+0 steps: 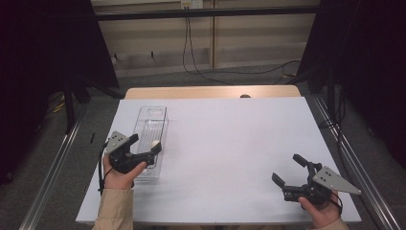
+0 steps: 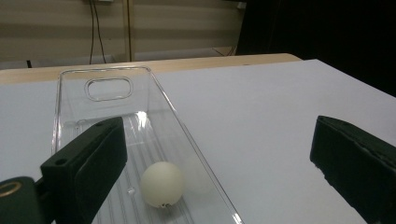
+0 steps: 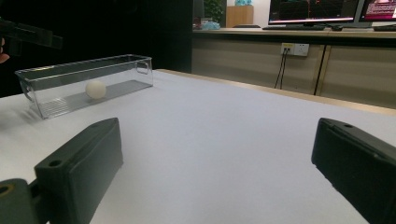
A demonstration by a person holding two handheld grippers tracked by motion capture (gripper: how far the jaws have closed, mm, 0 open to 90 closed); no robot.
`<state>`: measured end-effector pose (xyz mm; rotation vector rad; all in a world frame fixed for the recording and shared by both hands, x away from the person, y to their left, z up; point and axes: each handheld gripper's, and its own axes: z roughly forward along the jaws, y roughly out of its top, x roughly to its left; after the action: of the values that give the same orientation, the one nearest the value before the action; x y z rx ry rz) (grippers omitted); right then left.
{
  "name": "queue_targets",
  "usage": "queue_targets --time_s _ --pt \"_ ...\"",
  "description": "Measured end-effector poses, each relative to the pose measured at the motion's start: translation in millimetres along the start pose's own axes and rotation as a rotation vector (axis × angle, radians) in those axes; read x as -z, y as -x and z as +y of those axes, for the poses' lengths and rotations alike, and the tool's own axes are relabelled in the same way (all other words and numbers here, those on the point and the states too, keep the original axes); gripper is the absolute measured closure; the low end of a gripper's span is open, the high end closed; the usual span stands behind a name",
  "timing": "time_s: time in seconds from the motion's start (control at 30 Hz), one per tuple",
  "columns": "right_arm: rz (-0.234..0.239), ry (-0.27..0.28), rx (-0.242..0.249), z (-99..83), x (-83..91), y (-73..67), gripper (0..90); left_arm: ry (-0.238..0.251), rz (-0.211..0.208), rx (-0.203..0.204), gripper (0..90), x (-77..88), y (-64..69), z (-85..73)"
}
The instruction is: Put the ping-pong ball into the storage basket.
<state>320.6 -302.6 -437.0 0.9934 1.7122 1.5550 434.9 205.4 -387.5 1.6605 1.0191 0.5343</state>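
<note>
A clear plastic bin (image 1: 161,125) lies lengthwise on the left of the white table top. Inside it rests a small white ball (image 1: 155,143), near the end closest to me. My left gripper (image 1: 145,144) hovers over that near end, open, its jaws well apart on either side of the ball (image 2: 162,184) and not touching it. The bin's far wall with its handle slot (image 2: 108,88) lies ahead. At the right front of the table, my right gripper (image 1: 286,167) is held open with nothing between its jaws. From there the bin (image 3: 70,74) and ball (image 3: 95,89) appear far off.
The white sheet (image 1: 225,143) covers a wooden table whose far edge (image 1: 210,92) shows. Dark curtains stand at both sides, cables (image 1: 191,57) hang on the back wall, and metal rails (image 1: 52,167) run along the floor. A counter with monitors (image 3: 317,11) stands beyond.
</note>
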Motion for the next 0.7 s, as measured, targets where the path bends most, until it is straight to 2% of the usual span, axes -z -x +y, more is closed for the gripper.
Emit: queue_targets --time_s 0.17,0.2,0.43,0.7 --pt "-0.003 -0.001 0.004 -0.2 0.2 0.1 1.6 0.014 -0.014 0.002 4.1 3.5 -0.6 -4.1" --pt "-0.001 -0.001 0.006 -0.4 0.3 0.2 1.6 0.013 -0.001 -0.003 4.1 4.8 -0.1 -4.5" --pt "-0.006 -0.003 0.002 -0.5 0.9 0.7 1.6 0.027 -0.018 -0.004 4.1 11.6 -0.5 -7.6" --pt "-0.004 -0.003 0.004 -0.7 0.4 0.8 1.6 0.034 -0.012 -0.006 3.9 17.4 -2.3 -13.4"
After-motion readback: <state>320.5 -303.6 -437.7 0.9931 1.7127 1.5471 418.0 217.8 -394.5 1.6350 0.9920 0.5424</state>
